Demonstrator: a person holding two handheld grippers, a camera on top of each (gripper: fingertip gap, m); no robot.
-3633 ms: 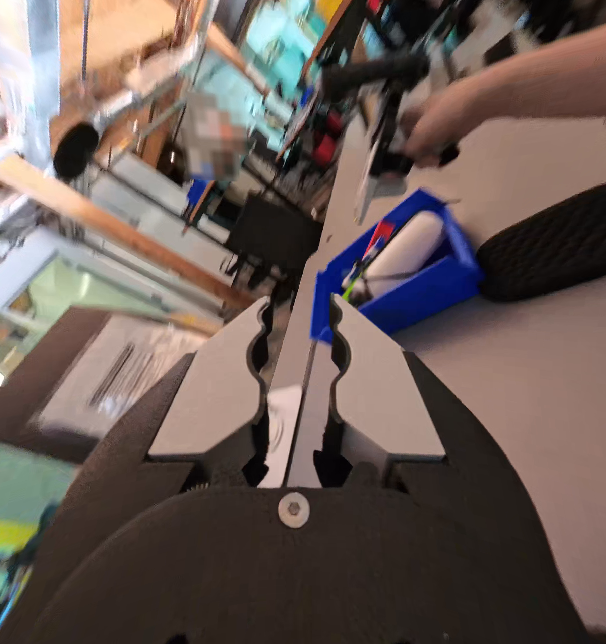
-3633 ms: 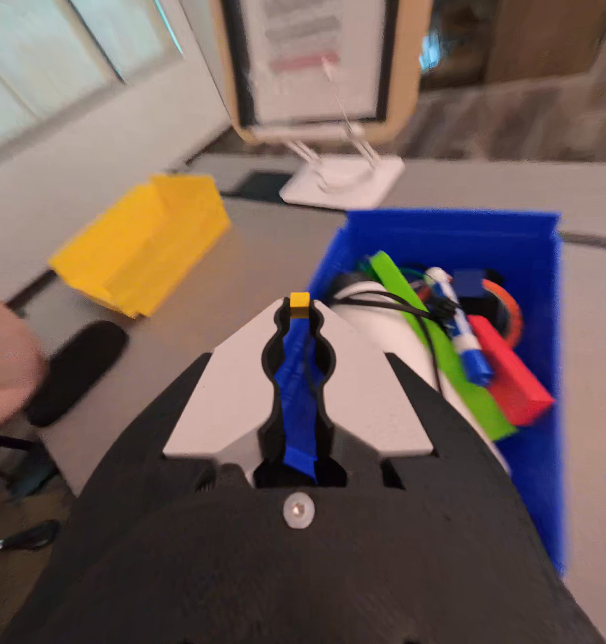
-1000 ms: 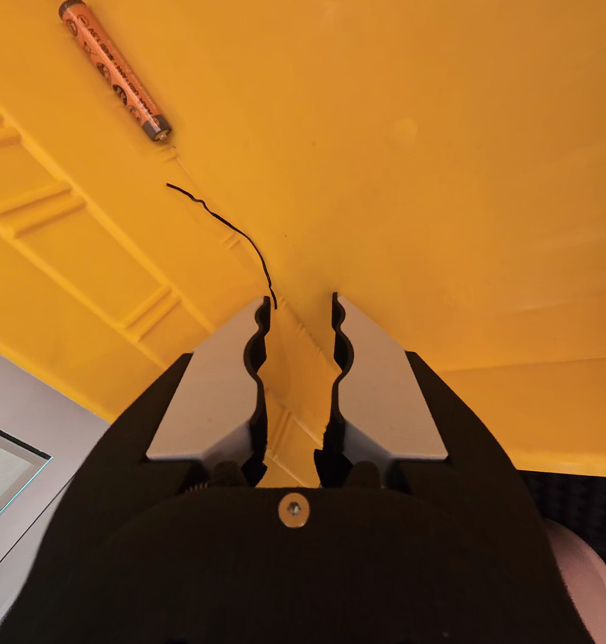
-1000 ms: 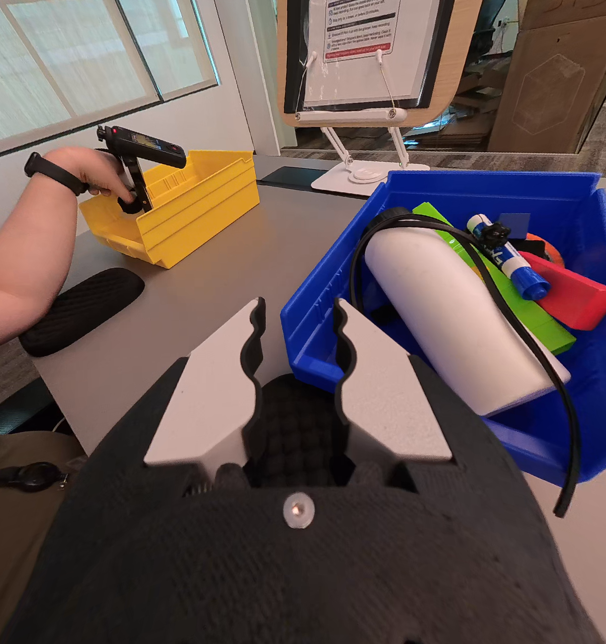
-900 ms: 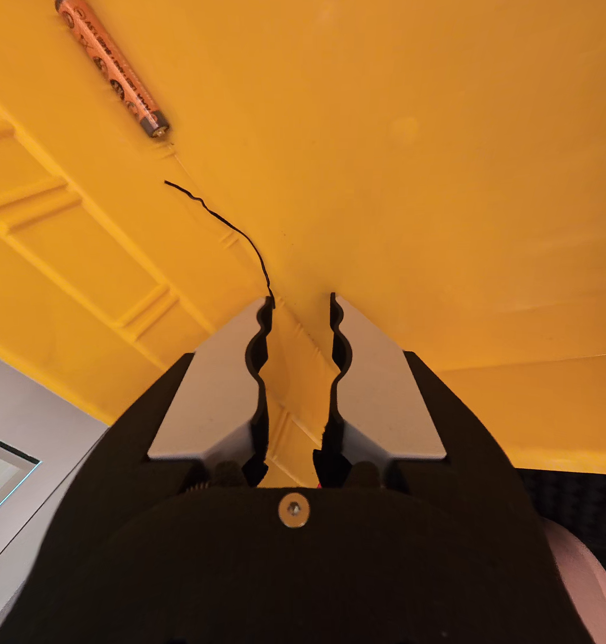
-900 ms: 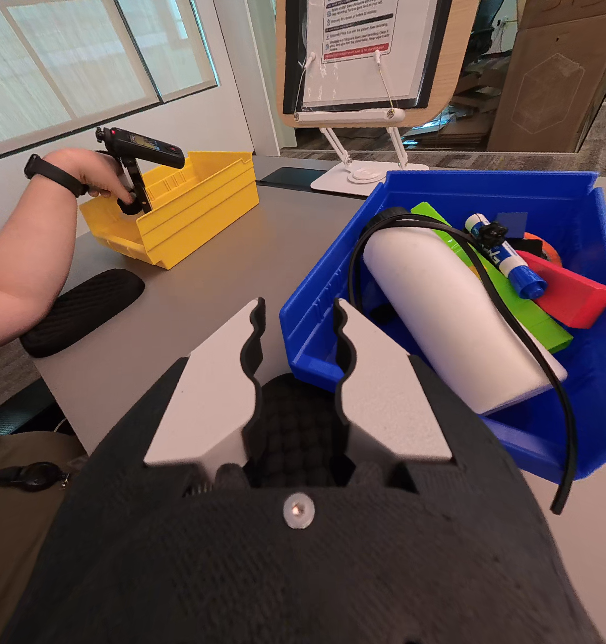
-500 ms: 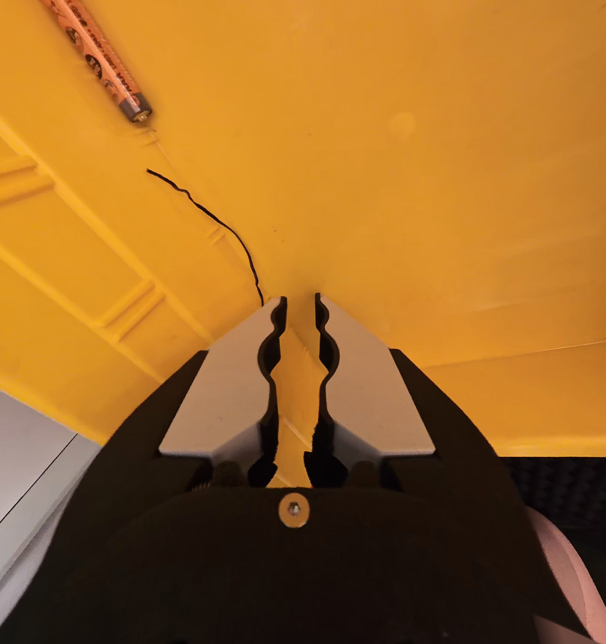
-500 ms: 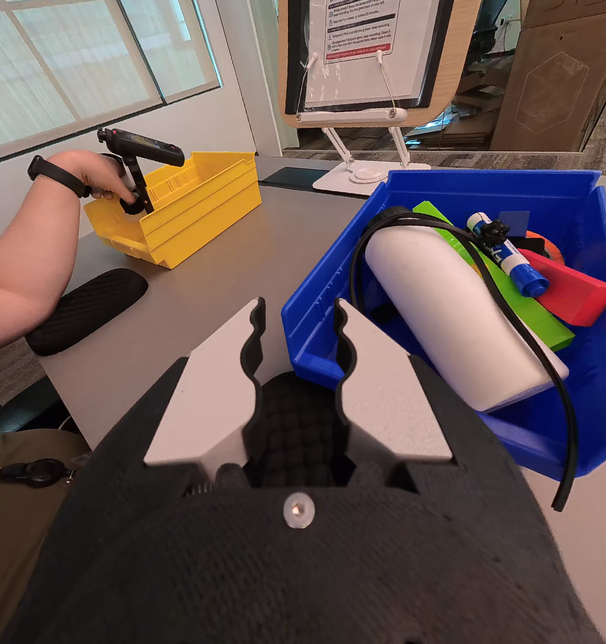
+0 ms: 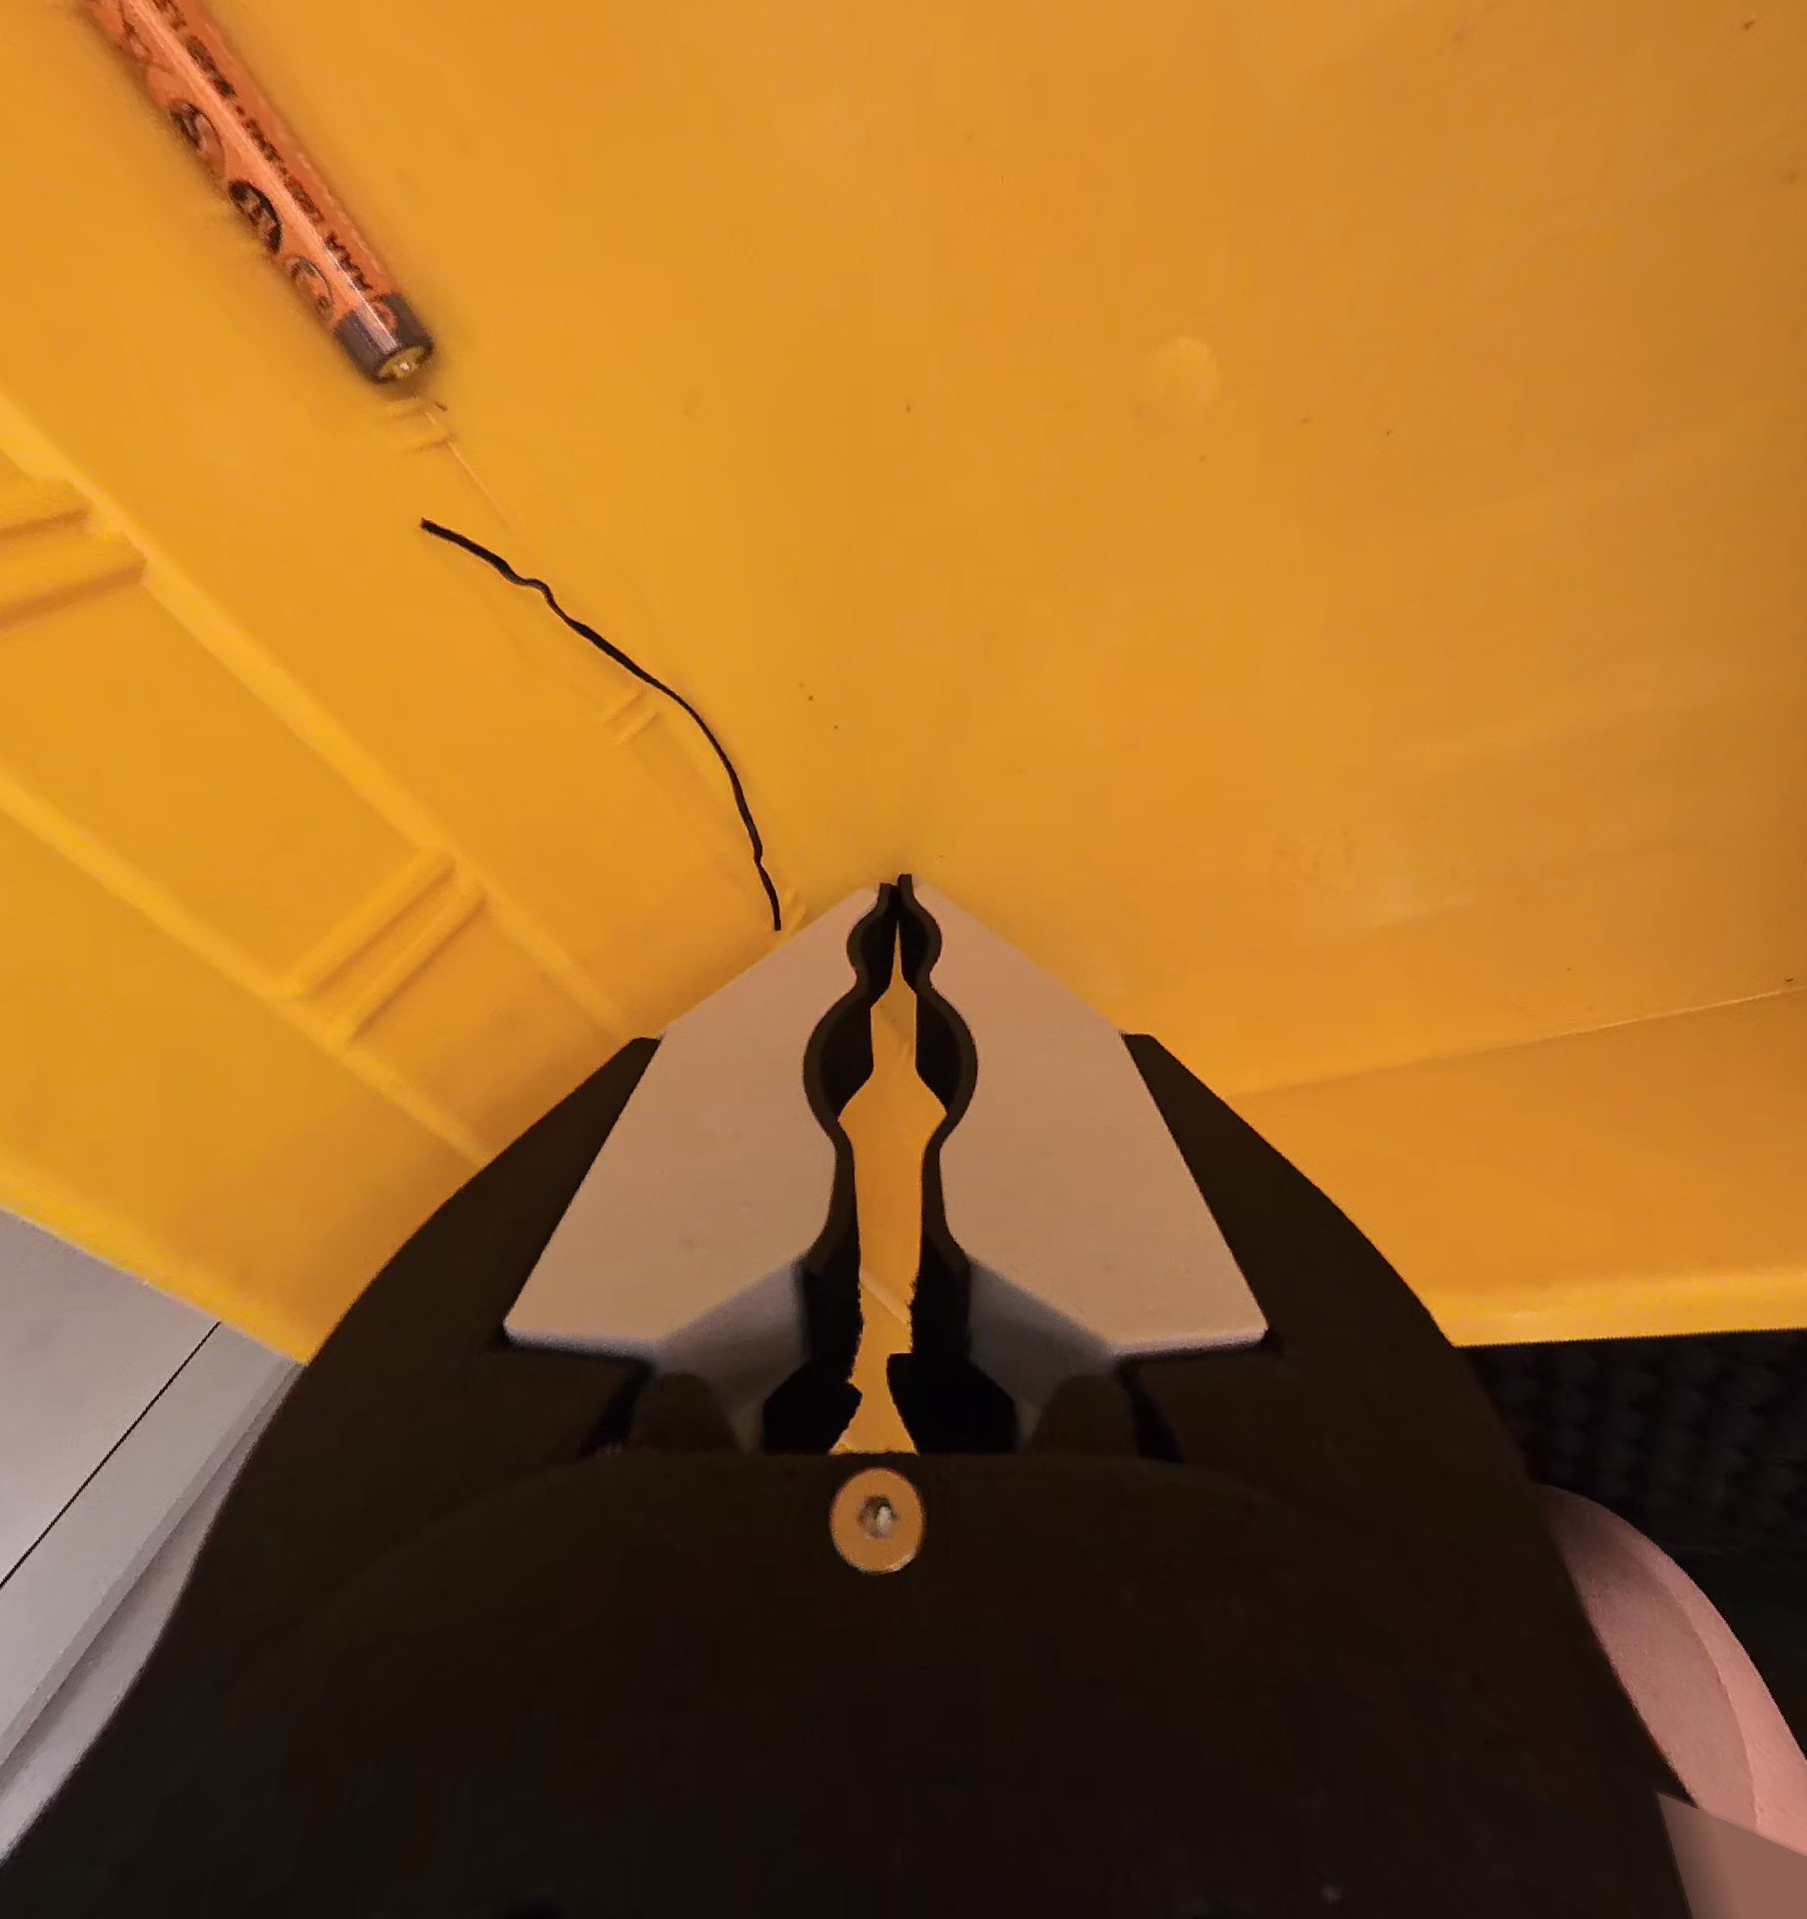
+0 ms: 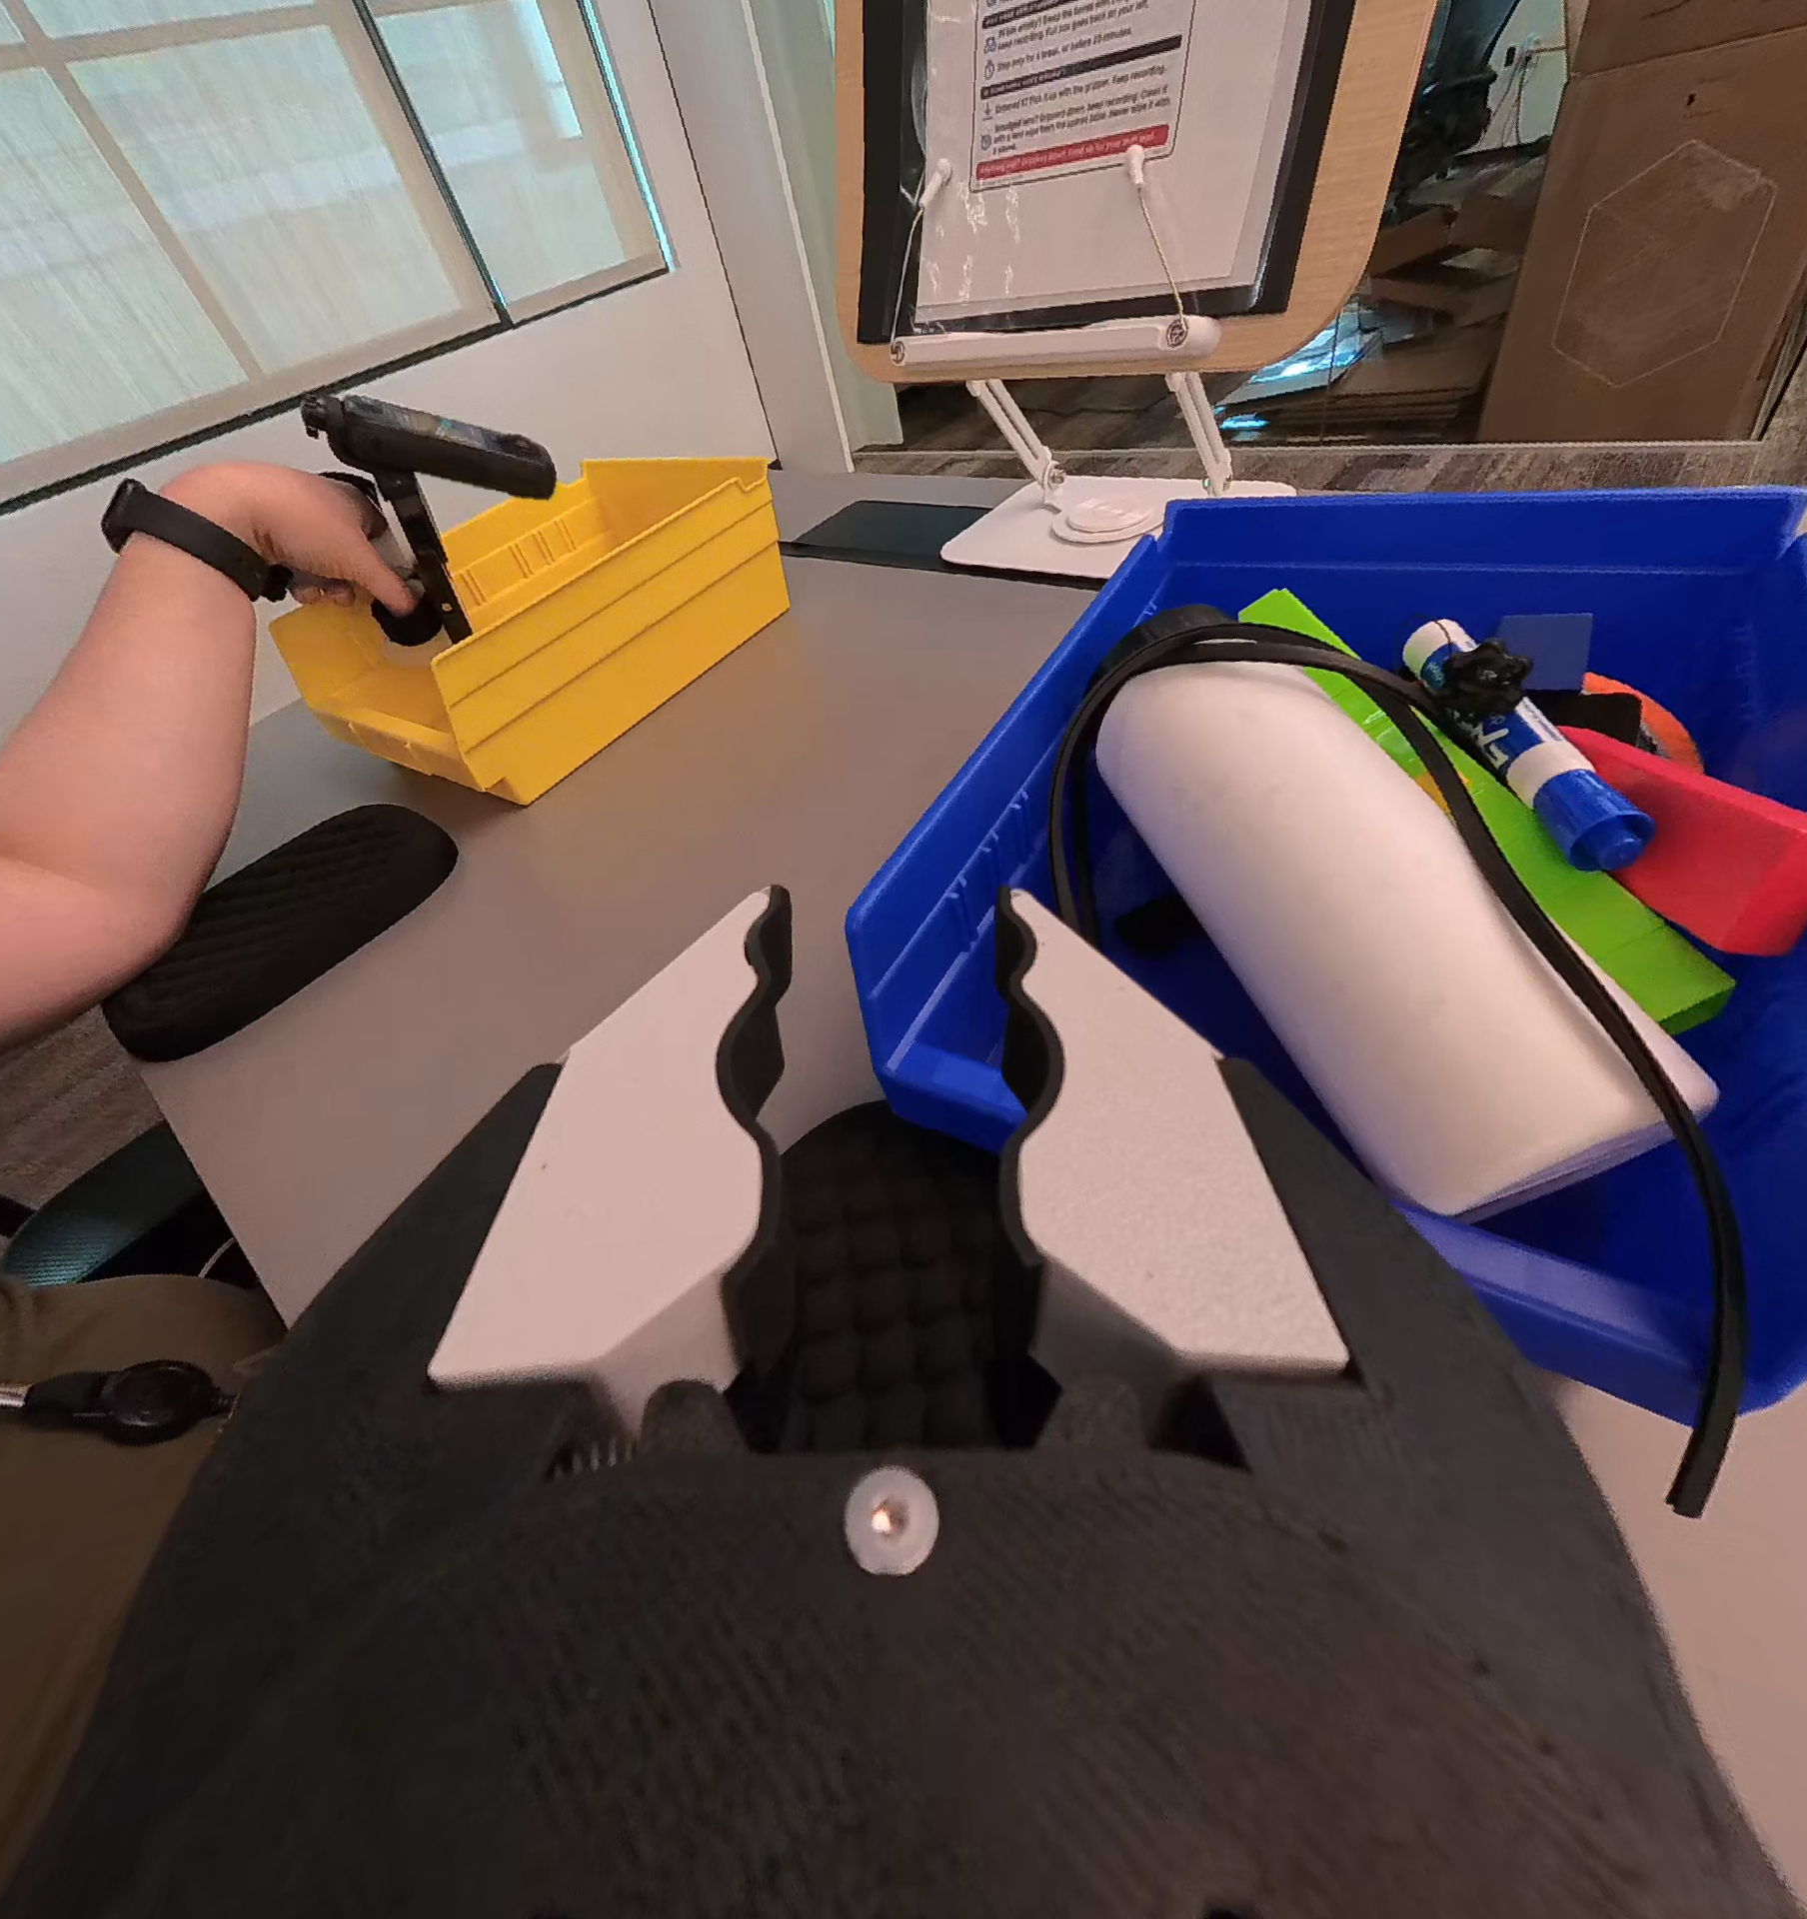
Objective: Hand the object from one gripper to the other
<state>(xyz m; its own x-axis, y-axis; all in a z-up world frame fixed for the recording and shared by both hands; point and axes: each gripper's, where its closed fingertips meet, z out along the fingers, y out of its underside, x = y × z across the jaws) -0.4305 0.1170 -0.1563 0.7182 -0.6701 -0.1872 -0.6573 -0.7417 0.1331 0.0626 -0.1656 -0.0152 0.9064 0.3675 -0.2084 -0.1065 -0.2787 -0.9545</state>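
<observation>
My left gripper [image 9: 897,888] is shut with its tips touching, low inside the yellow bin [image 9: 1190,519]. I see nothing between its jaws. A thin black wire [image 9: 619,665] lies on the bin floor and ends beside the left fingertip. An orange battery [image 9: 266,208] lies farther in, at the upper left. In the right wrist view a hand holds the left gripper [image 10: 411,540] down in the yellow bin [image 10: 609,644]. My right gripper [image 10: 889,898] is open and empty, over the table's near edge beside the blue bin [image 10: 982,831].
The blue bin holds a white bottle [image 10: 1346,935], a black cable [image 10: 1554,935], a green block [image 10: 1564,883], a glue stick [image 10: 1522,748] and a red block [image 10: 1740,862]. A black arm pad [image 10: 276,924] lies at the left. A sheet on a stand [image 10: 1086,208] is behind. Some 60 cm of space lies between my two pairs of fingers. My left tips are roughly 12 cm from the orange battery [image 9: 266,208].
My left gripper has closed from open to shut inside the yellow bin and shifted slightly. My right gripper, shut on a blue object 3.6 s ago, has stayed open and empty for the last second.
</observation>
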